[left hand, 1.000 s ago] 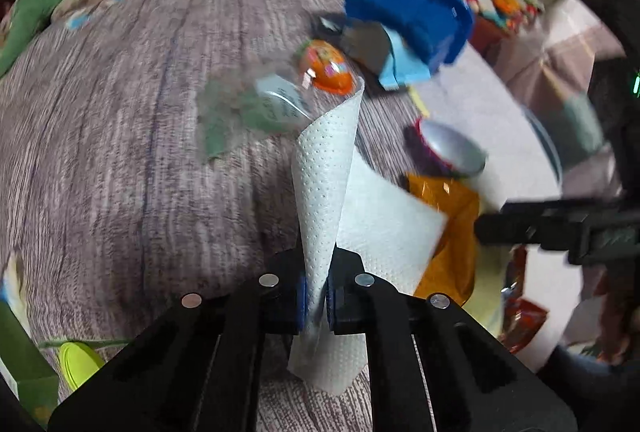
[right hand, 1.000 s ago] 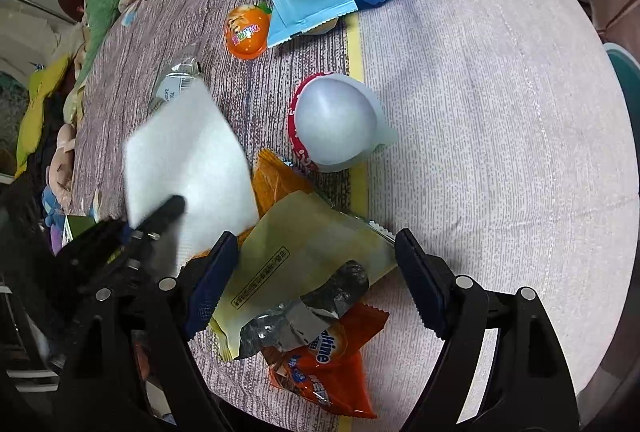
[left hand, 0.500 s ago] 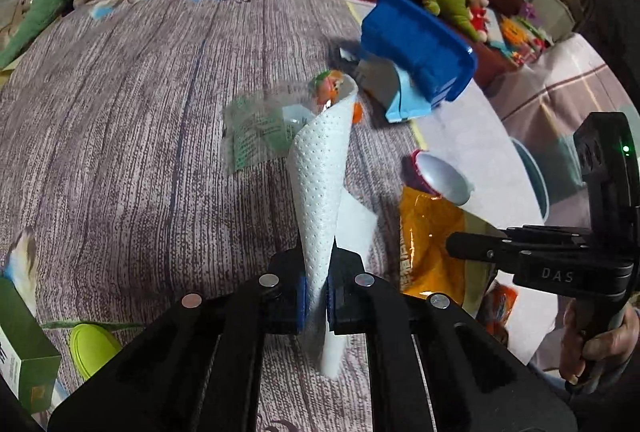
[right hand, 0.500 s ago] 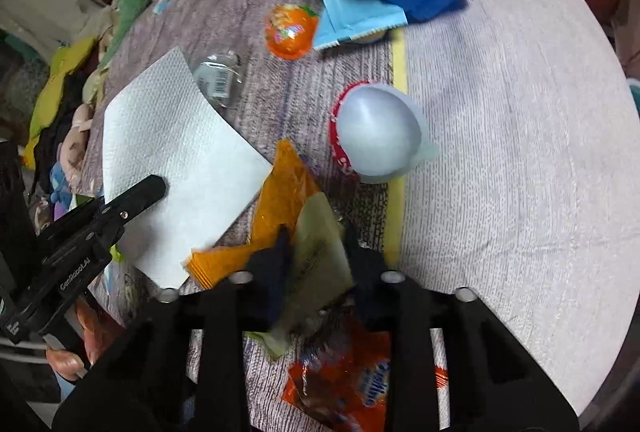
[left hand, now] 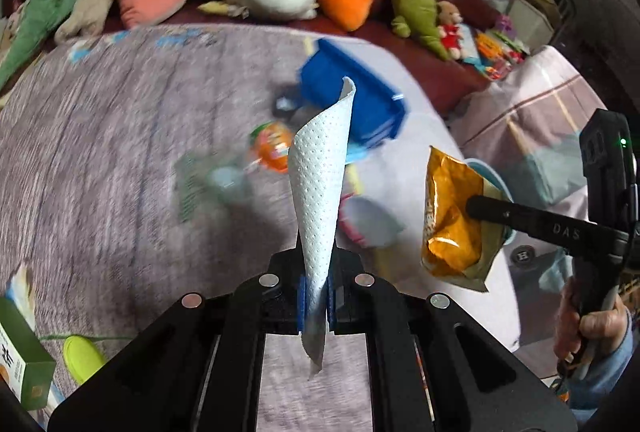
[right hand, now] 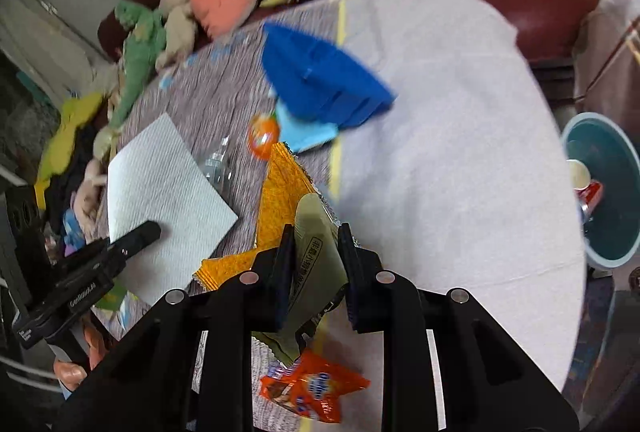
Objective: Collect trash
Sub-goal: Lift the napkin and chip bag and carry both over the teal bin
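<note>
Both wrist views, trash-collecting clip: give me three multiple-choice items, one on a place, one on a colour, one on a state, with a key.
1. Where is the teal bin?
A. on the sofa
B. beside the table's edge, below its top
C. under the blue tray

2. What colour is the wrapper lying beneath the right gripper?
A. orange
B. green
C. white

3. The left gripper is:
A. open
B. shut on nothing
C. shut on the paper towel

Key: B, it shows past the tablecloth's rim; A, orange foil; C, the sheet is pinched between the pads.
</note>
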`<state>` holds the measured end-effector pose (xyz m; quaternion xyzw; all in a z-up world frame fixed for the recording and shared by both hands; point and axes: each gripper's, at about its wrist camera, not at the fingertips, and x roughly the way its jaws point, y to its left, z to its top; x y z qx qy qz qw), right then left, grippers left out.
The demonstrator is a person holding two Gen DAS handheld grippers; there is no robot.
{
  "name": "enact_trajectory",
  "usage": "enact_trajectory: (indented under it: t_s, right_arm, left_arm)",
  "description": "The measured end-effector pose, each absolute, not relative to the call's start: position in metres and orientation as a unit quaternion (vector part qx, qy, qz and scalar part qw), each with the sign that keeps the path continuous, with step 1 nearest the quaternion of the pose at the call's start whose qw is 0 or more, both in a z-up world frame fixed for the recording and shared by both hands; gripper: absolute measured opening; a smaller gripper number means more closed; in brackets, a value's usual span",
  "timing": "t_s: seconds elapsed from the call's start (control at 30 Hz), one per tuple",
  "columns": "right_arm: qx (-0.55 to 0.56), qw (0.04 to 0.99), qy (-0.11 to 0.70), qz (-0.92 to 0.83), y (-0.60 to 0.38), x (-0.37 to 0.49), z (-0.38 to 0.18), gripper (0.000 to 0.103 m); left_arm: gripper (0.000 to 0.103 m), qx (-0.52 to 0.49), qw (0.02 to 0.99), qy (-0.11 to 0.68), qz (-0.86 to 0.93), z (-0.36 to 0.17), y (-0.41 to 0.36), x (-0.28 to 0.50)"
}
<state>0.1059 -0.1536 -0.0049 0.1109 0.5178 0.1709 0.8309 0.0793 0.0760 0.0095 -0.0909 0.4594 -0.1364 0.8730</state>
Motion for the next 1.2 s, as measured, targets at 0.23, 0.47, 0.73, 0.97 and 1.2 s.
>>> enact_trajectory:
  t_s: [0.23,0.47,0.73,0.97,1.2]
  right_arm:
    - [0.147,0.852,0.484,0.133,-0.231,0.107,0.017,0.021]
    - [0.181,0.861,0.464,0.097,-0.305,0.104,0.021,0.021]
    - [0.24,0.865,0.438,0.047,-0.401,0.097,0.011,0.021]
    - [0.271,0.866,0.421,-0.008,-0.476,0.09,0.005,0.021]
    - [0.282,0.858,0.427,-0.042,-0.524,0.089,-0.012,0.022]
  left_arm:
    - [0.008,-0.061,0.868,0.458,-0.183,0.026,0.004,0.099]
    - [0.008,-0.034,0.855,0.465,-0.227,0.027,-0.074,0.118]
    - [0.008,-0.004,0.831,0.484,-0.274,0.024,-0.164,0.141]
    - [0.008,0.016,0.807,0.503,-0.31,0.013,-0.242,0.159]
    - [0.008,0.029,0.783,0.525,-0.332,-0.016,-0.307,0.175]
